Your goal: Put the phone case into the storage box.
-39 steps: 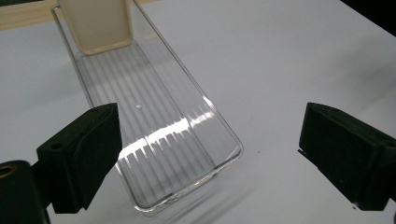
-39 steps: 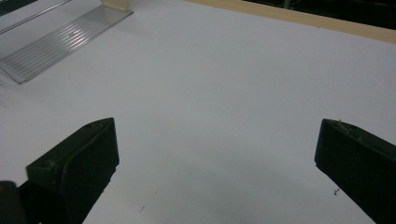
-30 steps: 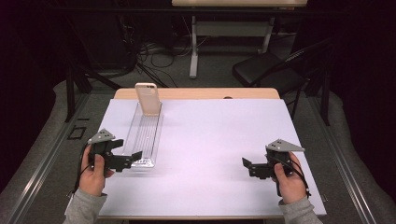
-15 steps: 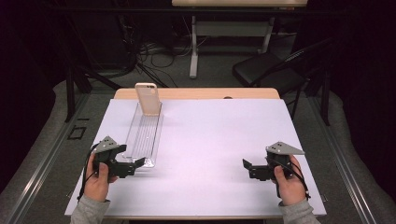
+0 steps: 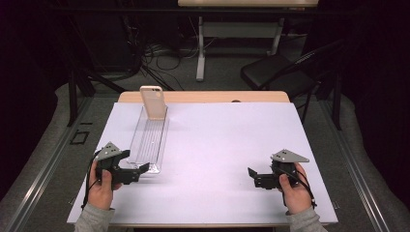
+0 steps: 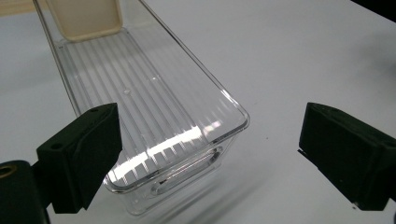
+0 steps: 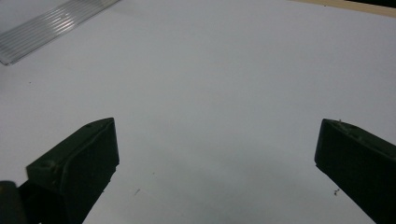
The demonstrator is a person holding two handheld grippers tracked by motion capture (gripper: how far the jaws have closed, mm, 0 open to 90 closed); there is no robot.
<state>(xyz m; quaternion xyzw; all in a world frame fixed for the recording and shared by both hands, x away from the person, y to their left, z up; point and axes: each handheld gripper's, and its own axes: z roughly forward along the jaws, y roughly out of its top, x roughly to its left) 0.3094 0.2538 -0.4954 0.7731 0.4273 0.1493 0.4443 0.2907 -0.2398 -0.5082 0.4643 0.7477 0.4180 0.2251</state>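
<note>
A long clear plastic tray [image 5: 150,140] lies on the white table sheet, left of middle. A beige phone case [image 5: 153,102] leans upright at its far end, also seen at the top of the left gripper view as the beige case [image 6: 86,18]. My left gripper [image 5: 138,170] is open at the tray's near end, jaws wide either side of the tray's near corner [image 6: 187,144]. My right gripper [image 5: 255,176] rests open near the front right, over bare sheet [image 7: 210,93].
The white sheet [image 5: 217,145] covers most of the wooden table [image 5: 203,97]. A dark folding chair [image 5: 280,72] and table legs with cables stand beyond the far edge. The tray's ribbed edge [image 7: 46,32] shows far off in the right gripper view.
My left gripper has drawn back toward the front edge and slightly left, ending at the tray's near end. The right gripper has hardly moved.
</note>
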